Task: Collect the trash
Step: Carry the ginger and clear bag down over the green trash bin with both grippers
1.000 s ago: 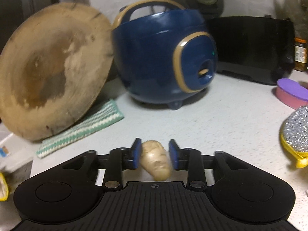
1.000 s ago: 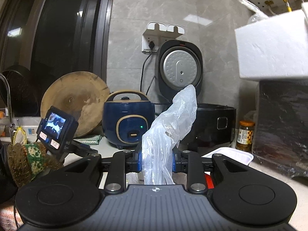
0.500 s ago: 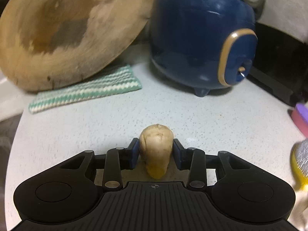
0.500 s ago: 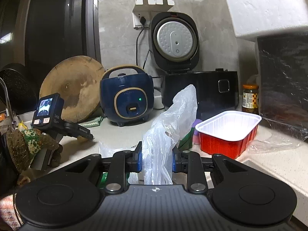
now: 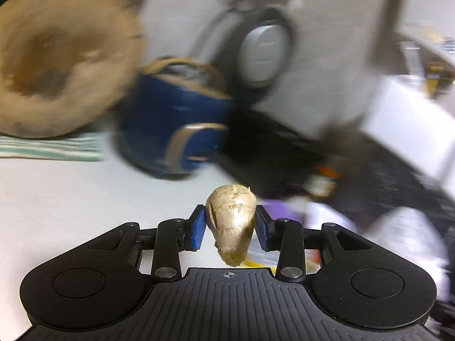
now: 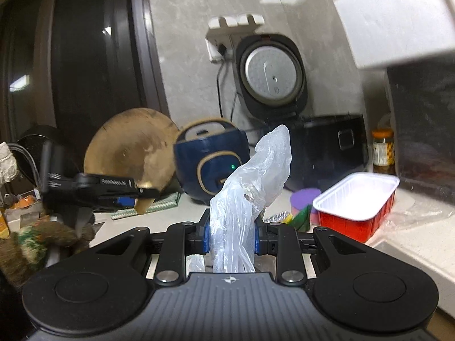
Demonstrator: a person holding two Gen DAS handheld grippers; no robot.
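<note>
**Both grippers loaded above the table**

The left wrist view is smeared by motion blur. In it the left gripper [image 5: 230, 226] clamps a pale, knobbly ginger-like root [image 5: 231, 223] between its blue pads, lifted clear of the white table [image 5: 71, 199]. Only this view shows the root's surface.

The right wrist view is sharp. At its left edge the left gripper [image 6: 139, 194] appears from the side. In the centre the right gripper [image 6: 231, 234] pinches a clear plastic bag [image 6: 250, 187], whose top stands upright. To the right, a red tray with a white lining [image 6: 355, 207] sits on the table [image 6: 412, 244]; nothing shows inside it.
</note>
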